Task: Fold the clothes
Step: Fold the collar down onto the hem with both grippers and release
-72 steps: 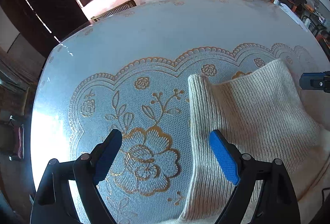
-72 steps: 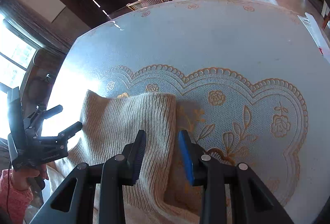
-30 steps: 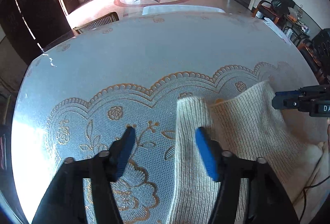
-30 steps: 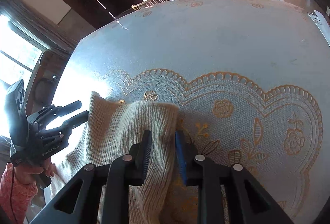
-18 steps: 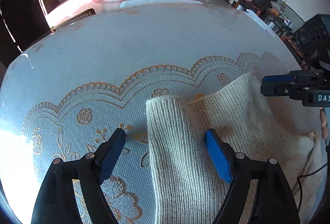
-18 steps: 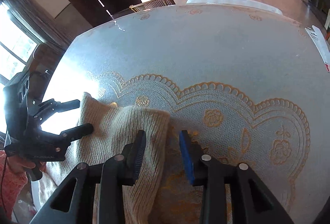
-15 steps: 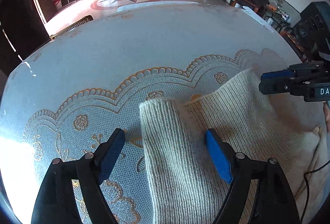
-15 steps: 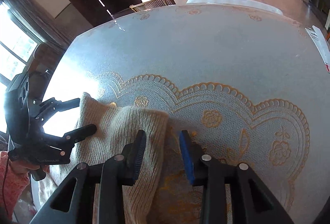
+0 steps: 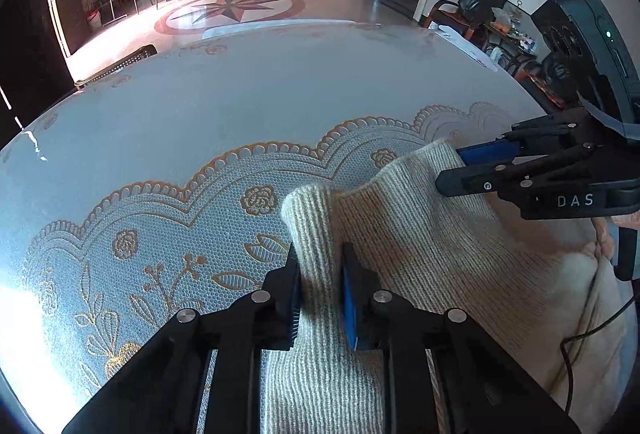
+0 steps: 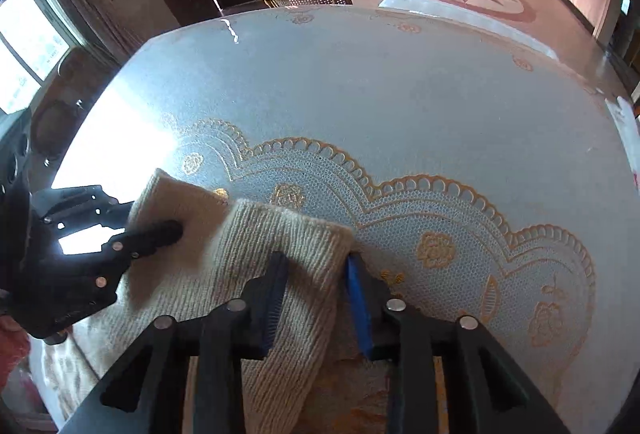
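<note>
now one cream knit sweater (image 9: pixel 420 246) on one table (image 9: pixel 240 106), two hand-held grippers, left (image 9: pixel 320 286) and right (image 10: pixel 316 298), closing, both pinching its edge

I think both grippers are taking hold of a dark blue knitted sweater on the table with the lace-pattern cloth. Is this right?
Not quite: the knitted sweater is cream, not dark blue; only the gripper pads are blue. The left wrist view shows it. Both grippers are closing on it, on the lace-pattern cloth.
</note>
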`<state>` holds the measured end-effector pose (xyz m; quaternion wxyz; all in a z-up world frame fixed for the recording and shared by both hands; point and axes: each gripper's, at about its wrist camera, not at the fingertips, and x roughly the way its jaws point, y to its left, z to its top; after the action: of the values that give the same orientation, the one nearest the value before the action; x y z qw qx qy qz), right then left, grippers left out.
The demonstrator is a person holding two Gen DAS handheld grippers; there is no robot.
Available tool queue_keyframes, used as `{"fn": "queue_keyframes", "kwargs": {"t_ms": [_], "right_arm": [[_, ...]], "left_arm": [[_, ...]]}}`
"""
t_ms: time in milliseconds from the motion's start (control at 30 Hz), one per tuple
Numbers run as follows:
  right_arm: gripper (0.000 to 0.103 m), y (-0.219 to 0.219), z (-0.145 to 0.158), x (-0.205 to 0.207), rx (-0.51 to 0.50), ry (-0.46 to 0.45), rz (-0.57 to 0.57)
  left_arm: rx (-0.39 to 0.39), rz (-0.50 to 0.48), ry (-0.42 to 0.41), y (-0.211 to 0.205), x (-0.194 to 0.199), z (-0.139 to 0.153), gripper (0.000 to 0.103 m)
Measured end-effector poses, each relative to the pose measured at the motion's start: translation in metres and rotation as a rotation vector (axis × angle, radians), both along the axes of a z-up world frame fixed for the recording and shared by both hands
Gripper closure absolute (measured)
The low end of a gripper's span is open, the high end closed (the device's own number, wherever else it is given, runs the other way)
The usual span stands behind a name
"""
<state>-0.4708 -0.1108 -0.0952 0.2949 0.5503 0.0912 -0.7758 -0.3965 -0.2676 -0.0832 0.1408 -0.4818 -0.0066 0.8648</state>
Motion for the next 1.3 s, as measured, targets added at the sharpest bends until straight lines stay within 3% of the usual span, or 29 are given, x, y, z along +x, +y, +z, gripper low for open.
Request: {"fn": "queue_keyframes", "kwargs": {"t_ms": [33, 267, 433, 567, 667, 967, 1300], "right_arm": [[0.096, 0.001, -0.001, 0.0, -0.019, -0.015, -0.006], [0.097, 0.013, 0.002, -0.001, -0.12, -0.029, -0.052], [0.097, 0.011, 0.016, 0.004, -0.163, -0.005, -0.056], [0.097, 0.009, 0.035, 0.016, -0.195, 0.014, -0.052], [0.097, 0.019, 0.057, 0.037, -0.214, 0.029, -0.038], [0.097, 0.036, 0.099, 0.098, -0.259, 0.05, 0.022], [0.097, 0.078, 0.102, 0.222, -0.252, 0.035, 0.065]], "left_arm": [[0.007, 0.005, 0.0, -0.002, 0.0, 0.001, 0.087], [0.058, 0.024, 0.015, -0.022, 0.009, 0.016, 0.087], [0.045, 0.017, 0.039, -0.023, 0.015, 0.03, 0.087], [0.052, 0.017, 0.083, -0.019, 0.027, 0.048, 0.087], [0.017, 0.022, 0.106, -0.013, 0.041, 0.061, 0.087], [-0.125, 0.088, 0.2, 0.009, 0.121, 0.093, 0.087], [-0.149, 0.157, 0.266, 0.025, 0.243, 0.096, 0.087]]}}
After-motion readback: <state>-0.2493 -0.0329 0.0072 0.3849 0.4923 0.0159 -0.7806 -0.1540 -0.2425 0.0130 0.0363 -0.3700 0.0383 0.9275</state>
